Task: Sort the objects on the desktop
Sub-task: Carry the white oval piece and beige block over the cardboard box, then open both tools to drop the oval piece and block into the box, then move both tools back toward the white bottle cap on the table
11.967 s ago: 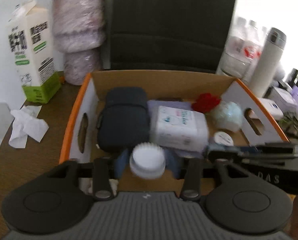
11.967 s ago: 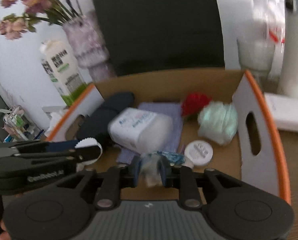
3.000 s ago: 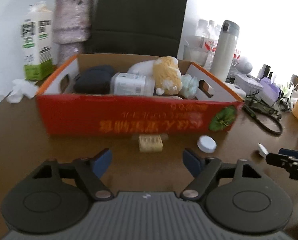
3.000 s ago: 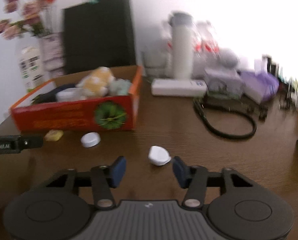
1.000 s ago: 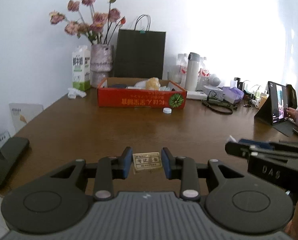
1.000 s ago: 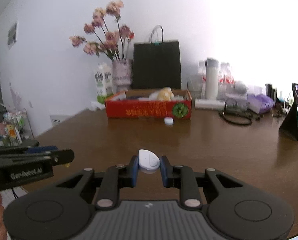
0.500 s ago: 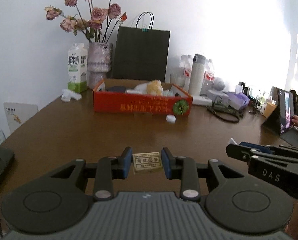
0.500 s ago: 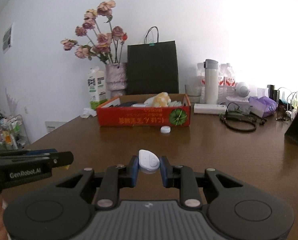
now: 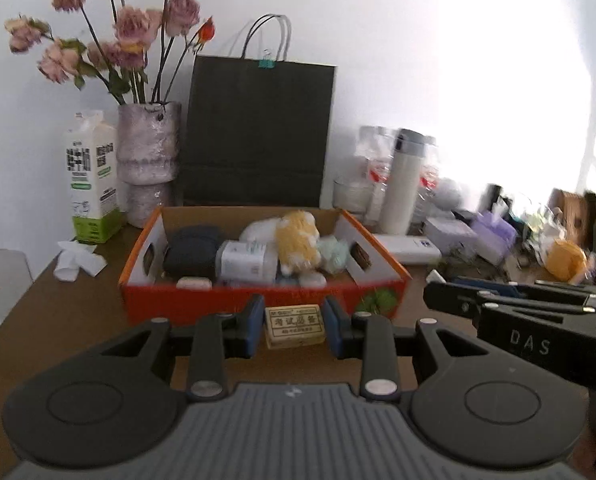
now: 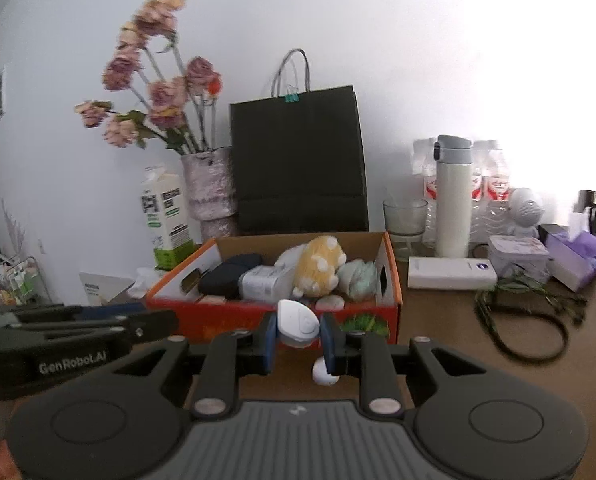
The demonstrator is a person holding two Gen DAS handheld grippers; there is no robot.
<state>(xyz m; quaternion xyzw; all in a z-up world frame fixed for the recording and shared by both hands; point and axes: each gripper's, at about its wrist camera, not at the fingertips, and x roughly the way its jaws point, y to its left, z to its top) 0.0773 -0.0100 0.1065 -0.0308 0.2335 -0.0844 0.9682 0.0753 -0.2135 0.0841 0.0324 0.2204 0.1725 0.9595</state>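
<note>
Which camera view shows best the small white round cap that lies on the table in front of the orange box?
The right wrist view. There the white cap lies on the table just under the right gripper, partly hidden by a finger. In the left wrist view it is not visible.

Two small items pinched between blue pads, box just beyond.

Tan rectangular eraser [image 9: 294, 325], printed face up and level, clamped by its short ends between the left jaws. White teardrop-shaped plastic piece [image 10: 298, 323], tilted, gripped at its sides between the right jaws. Small white round cap [image 10: 324, 373] lying on the wood below and just right of the right jaws. Orange cardboard box [image 9: 201, 304], open-topped and crowded with soft and packaged things, directly ahead of both pairs of jaws.
</note>
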